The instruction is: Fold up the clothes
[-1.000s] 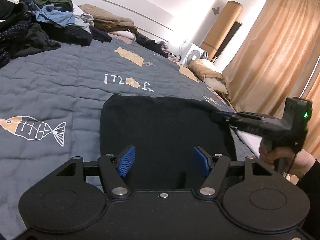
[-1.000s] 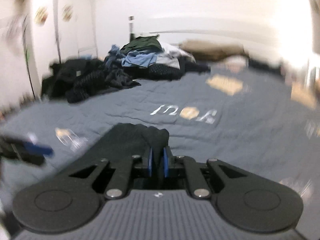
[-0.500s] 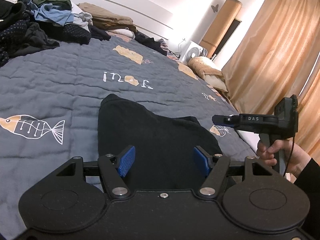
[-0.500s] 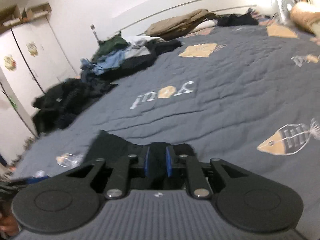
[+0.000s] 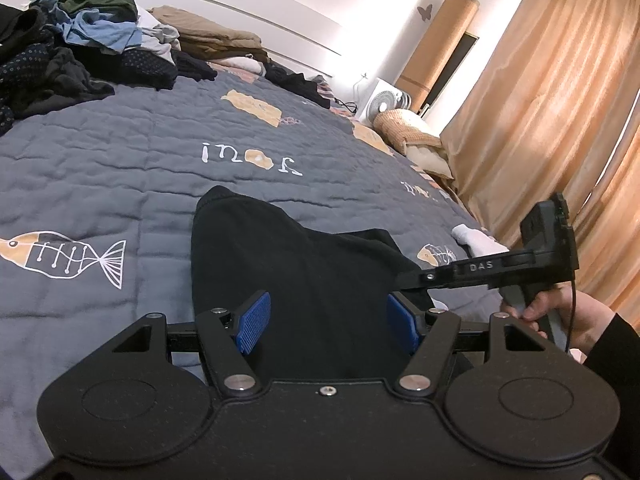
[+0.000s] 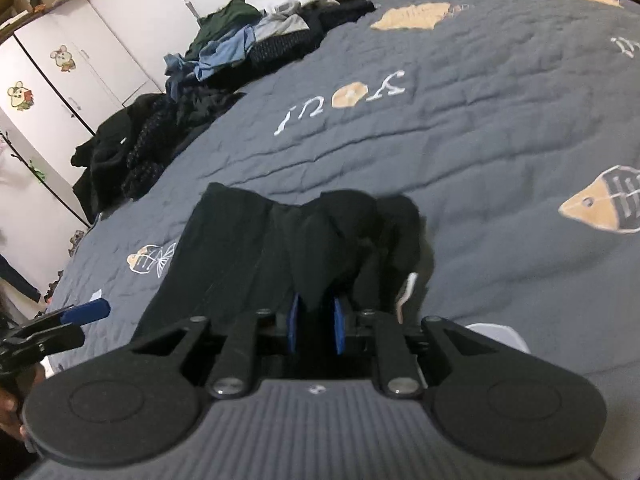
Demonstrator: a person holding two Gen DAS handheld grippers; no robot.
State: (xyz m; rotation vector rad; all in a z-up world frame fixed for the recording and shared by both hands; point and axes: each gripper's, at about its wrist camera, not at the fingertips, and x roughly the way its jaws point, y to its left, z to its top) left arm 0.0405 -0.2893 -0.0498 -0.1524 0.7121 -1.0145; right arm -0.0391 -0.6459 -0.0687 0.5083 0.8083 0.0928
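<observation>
Black garment (image 5: 304, 280) lies on the grey bed quilt (image 5: 120, 168), near the front edge. Since a second ago its right side has been carried over and lowered: it was spread wide and flat, now it is narrower and bunched, far-left corner peaked. Reads as one fold partly laid down.

Right gripper (image 6: 316, 322): fingers narrow, gap a bit wider than a second ago, a bunch of the black cloth between the blue pads; looks still pinched, possibly about to let go. Left gripper (image 5: 326, 316): fingers spread wide, released, hovering over the garment's near edge, nothing held, unchanged.

Around: heap of unfolded clothes (image 5: 80, 40) at the far end of the bed, white cloth (image 5: 476, 240) on the right edge, fan (image 5: 384, 102), orange curtains (image 5: 560, 100). Nothing blocks the fold; the crumpled right edge (image 6: 384, 224) likely needs smoothing.
</observation>
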